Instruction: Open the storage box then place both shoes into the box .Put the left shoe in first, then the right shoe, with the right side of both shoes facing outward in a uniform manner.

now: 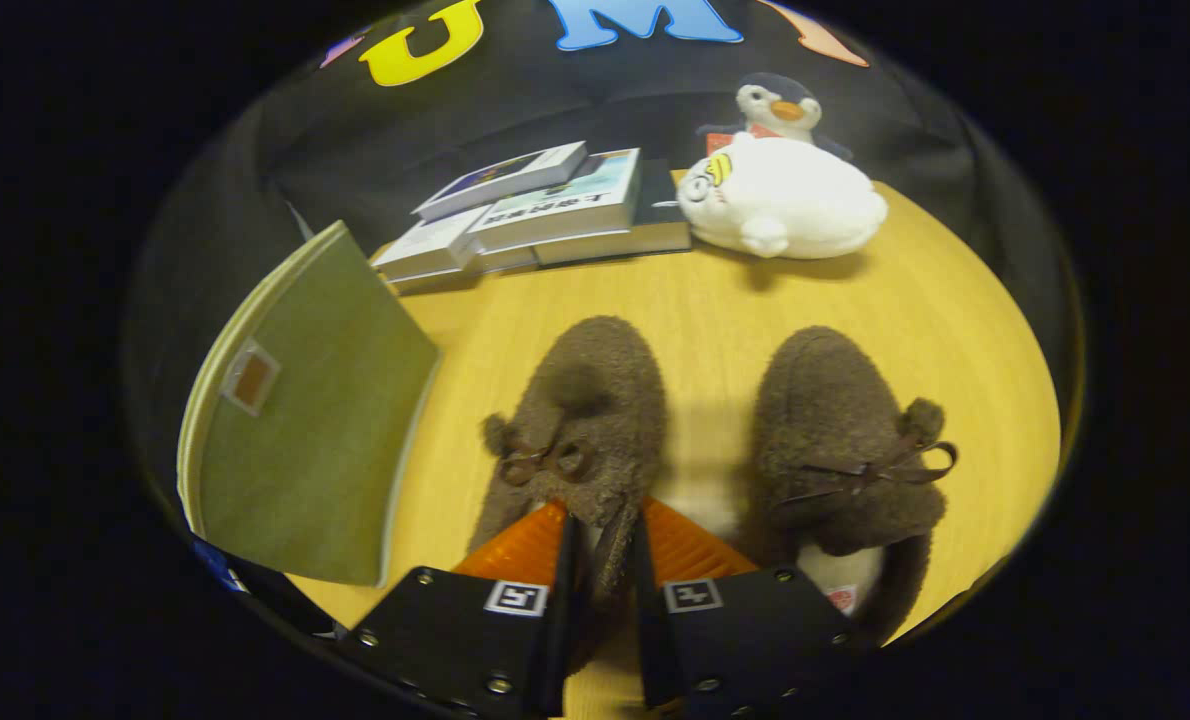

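The hand-held gripper (607,545) points forward and down over the counter (715,300), its two fingers drawn close together with a narrow gap between them. In that gap sits the heel edge of the left shoe (580,420), a fuzzy brown slipper with a small dark bow on top. Both fingers press on this edge, so the gripper has the shoe pinched by its rear rim. The rest of that shoe stretches away just ahead of the fingers, toe pointing toward the far side of the counter.

The back of the shoe's opening is hidden behind the fingers, so how deep the grip goes is hard to tell. The right shoe (840,450) stands just beside the first, apart from it, with a strip of bare counter between them. Its heel is cut off low in the view; a pale lining and a small label show inside it.

The box (305,420), olive green, stands to the left of the shoes, with a flat panel tilted up toward the camera; its inside cannot be seen. Beyond the shoes lie a few books (535,215), overlapping one another. Beside them rests a white plush (780,200), with a penguin toy (780,105) just behind it.
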